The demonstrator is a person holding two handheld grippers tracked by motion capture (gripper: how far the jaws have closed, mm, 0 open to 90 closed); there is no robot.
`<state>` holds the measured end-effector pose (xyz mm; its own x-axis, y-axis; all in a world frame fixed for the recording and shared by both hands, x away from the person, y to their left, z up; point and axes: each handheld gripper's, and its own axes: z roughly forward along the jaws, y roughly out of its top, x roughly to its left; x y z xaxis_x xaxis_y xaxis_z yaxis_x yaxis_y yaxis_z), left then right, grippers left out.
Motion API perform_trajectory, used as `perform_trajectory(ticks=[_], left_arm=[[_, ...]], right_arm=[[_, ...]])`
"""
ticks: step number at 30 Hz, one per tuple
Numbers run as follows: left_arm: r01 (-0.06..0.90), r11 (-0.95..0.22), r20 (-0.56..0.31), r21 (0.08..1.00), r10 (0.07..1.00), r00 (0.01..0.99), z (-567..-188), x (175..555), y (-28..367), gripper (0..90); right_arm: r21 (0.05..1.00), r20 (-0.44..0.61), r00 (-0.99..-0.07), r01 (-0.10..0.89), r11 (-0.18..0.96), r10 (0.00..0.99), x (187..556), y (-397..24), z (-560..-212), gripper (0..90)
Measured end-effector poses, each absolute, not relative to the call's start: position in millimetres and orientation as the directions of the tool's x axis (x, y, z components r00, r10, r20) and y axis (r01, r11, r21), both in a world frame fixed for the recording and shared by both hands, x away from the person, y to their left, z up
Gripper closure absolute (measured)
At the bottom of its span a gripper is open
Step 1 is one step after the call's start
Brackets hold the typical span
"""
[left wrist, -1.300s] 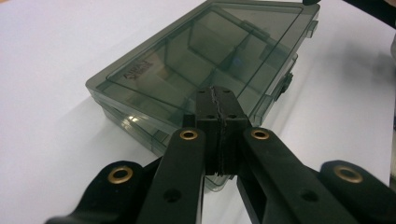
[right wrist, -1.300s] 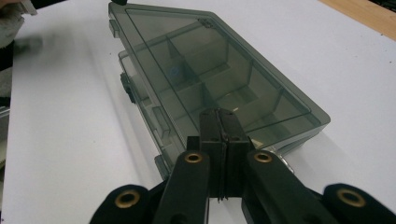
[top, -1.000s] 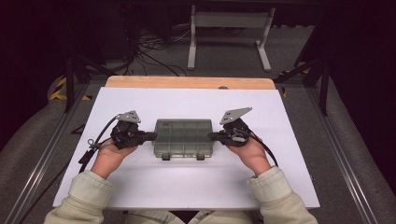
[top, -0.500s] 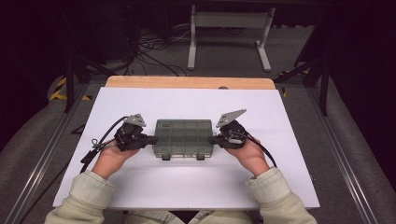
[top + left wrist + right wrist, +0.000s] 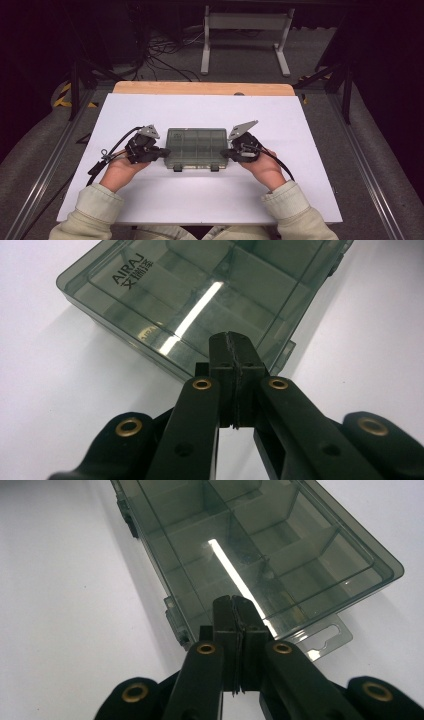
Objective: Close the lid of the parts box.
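Two grippers, left gripper (image 5: 161,153) and right gripper (image 5: 227,152), press closed jaws against opposite ends of the box (image 5: 196,147) at centre frame on the desk (image 5: 210,200).

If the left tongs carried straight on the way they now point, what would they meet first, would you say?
Most likely the short end wall of the smoky plastic compartment box. The left tongs, jaws pressed together, point straight at it from close by; whether they already touch it is unclear.
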<state>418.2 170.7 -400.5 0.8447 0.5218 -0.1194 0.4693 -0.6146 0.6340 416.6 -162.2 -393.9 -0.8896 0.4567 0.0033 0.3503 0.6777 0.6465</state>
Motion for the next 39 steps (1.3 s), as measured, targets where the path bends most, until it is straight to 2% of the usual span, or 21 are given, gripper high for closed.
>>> perform_trajectory(ticks=[7,13,17,28,31,36,37,39], left_arm=[[0.464,-0.617,-0.112,0.635,0.522,0.846,-401,418,171,89.8],[0.469,-0.607,-0.116,0.642,0.527,0.842,-403,416,172,88.7],[0.454,-0.618,-0.079,0.642,0.536,0.841,-403,413,169,89.8],[0.448,-0.636,-0.066,0.629,0.53,0.846,-407,410,166,90.0],[0.428,-0.648,-0.037,0.63,0.526,0.849,-407,410,164,90.0],[0.44,-0.628,-0.047,0.643,0.54,0.84,-408,410,166,90.0],[0.441,-0.62,-0.053,0.649,0.541,0.839,-408,410,167,90.0],[0.441,-0.616,-0.049,0.652,0.547,0.836,-408,410,167,89.6]], right_arm=[[0.657,-0.004,-0.886,0.347,0.669,0.464,414,-161,-396,89.8],[0.673,-0.069,-0.881,0.305,0.673,0.468,408,-157,-400,89.8],[0.691,-0.054,-0.879,0.31,0.653,0.474,407,-160,-403,89.9],[0.712,-0.073,-0.874,0.291,0.639,0.48,401,-161,-411,90.0],[0.715,-0.066,-0.871,0.3,0.632,0.487,401,-161,-412,90.0],[0.712,-0.079,-0.869,0.294,0.638,0.488,400,-160,-411,90.0],[0.713,-0.08,-0.868,0.294,0.636,0.491,400,-160,-411,88.1],[0.719,-0.08,-0.862,0.298,0.627,0.501,402,-162,-410,78.2]])
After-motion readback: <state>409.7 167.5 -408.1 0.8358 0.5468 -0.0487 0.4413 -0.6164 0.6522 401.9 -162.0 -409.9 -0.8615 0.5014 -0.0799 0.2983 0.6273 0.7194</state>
